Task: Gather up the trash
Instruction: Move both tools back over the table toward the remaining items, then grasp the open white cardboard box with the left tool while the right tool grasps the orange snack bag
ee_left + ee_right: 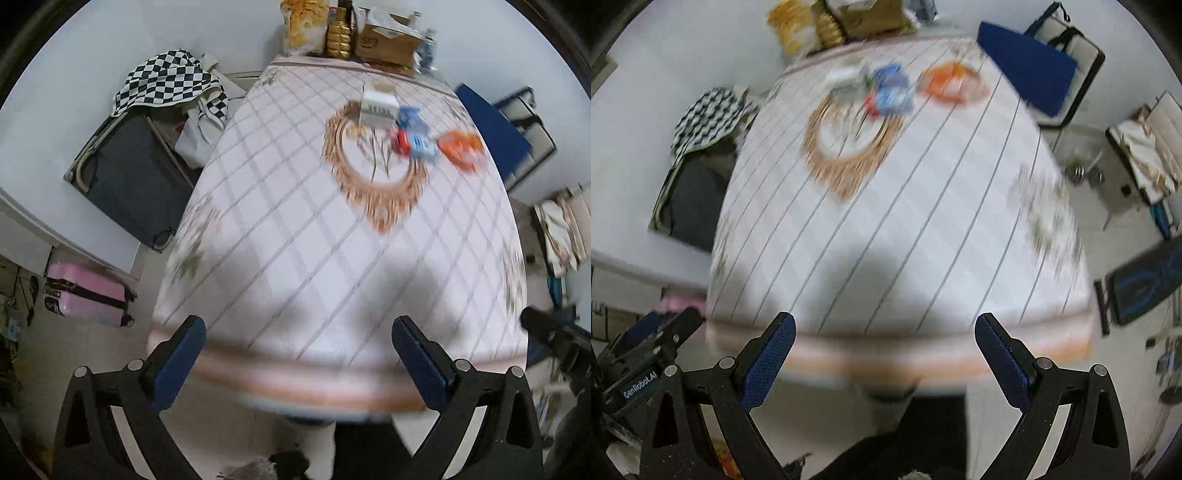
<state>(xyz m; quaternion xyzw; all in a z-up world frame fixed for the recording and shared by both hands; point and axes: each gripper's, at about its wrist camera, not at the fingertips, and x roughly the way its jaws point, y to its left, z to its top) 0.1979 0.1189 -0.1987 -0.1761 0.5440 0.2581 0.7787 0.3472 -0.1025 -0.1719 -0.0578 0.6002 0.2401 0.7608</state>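
Observation:
On the far half of the quilted white tablecloth [295, 240] lies a cluster of trash: a small white carton [377, 105], blue wrappers [417, 136], a red wrapper [400, 142] and an orange wrapper [461, 147]. The right wrist view shows the same blue wrappers [892, 90] and orange wrapper [945, 83], blurred. My left gripper [301, 354] hangs open over the near table edge, far from the trash. My right gripper [884, 350] is open too, with nothing between its fingers.
Boxes and food packs [351, 33] crowd the table's far end. A checkered cloth [166, 79] drapes a dark chair on the left, a pink suitcase [88, 293] lies on the floor, and a blue-cushioned chair [1030, 66] stands at the right.

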